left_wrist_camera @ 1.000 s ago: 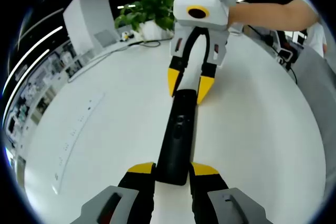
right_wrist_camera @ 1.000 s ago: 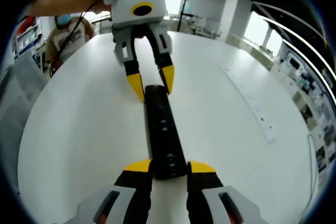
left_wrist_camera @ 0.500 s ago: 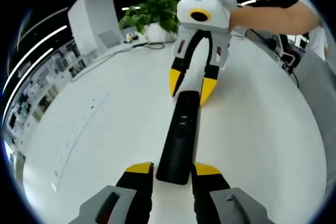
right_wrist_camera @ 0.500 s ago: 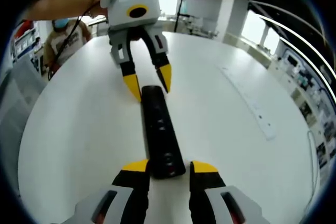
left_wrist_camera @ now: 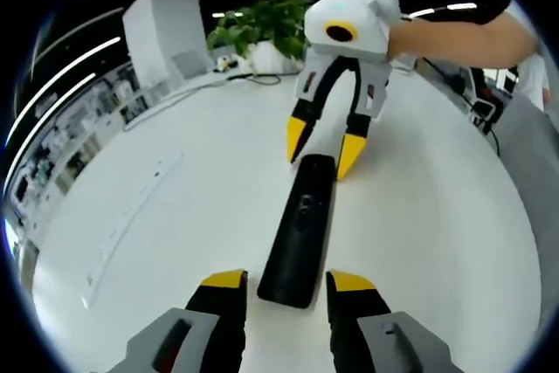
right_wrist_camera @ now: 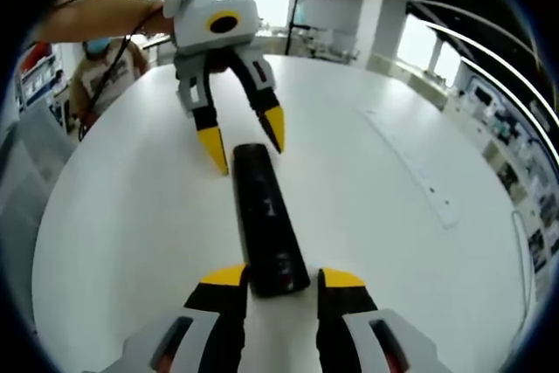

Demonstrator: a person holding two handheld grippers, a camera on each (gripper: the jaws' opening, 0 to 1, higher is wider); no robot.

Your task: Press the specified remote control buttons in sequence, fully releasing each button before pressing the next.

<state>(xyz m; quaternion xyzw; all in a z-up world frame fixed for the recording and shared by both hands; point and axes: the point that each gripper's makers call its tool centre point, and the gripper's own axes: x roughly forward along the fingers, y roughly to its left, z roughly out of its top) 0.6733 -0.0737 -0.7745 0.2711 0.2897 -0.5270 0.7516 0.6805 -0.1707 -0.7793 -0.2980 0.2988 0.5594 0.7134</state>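
In the left gripper view, the left gripper [left_wrist_camera: 286,281] stands at the near edge with its yellow-tipped jaws spread, one on each side of the near end of the remote [left_wrist_camera: 299,229], clear of it and gripping nothing. The black remote lies flat on the white table [left_wrist_camera: 175,242], running straight away from the jaws. At its far end the right gripper [left_wrist_camera: 320,147] points back, its jaws apart and straddling that end. Further off, a white strip [left_wrist_camera: 131,214] lies on the table to the left, and a green plant [left_wrist_camera: 259,28] stands beyond the table's far edge.

In the right gripper view, the right gripper [right_wrist_camera: 279,279] sits nearest, jaws parted on either side of the remote [right_wrist_camera: 265,220] with gaps showing. The left gripper [right_wrist_camera: 239,139] straddles the far end, open too. The white strip [right_wrist_camera: 410,168] lies to the right, and a person [right_wrist_camera: 102,67] stands past the table's left rim
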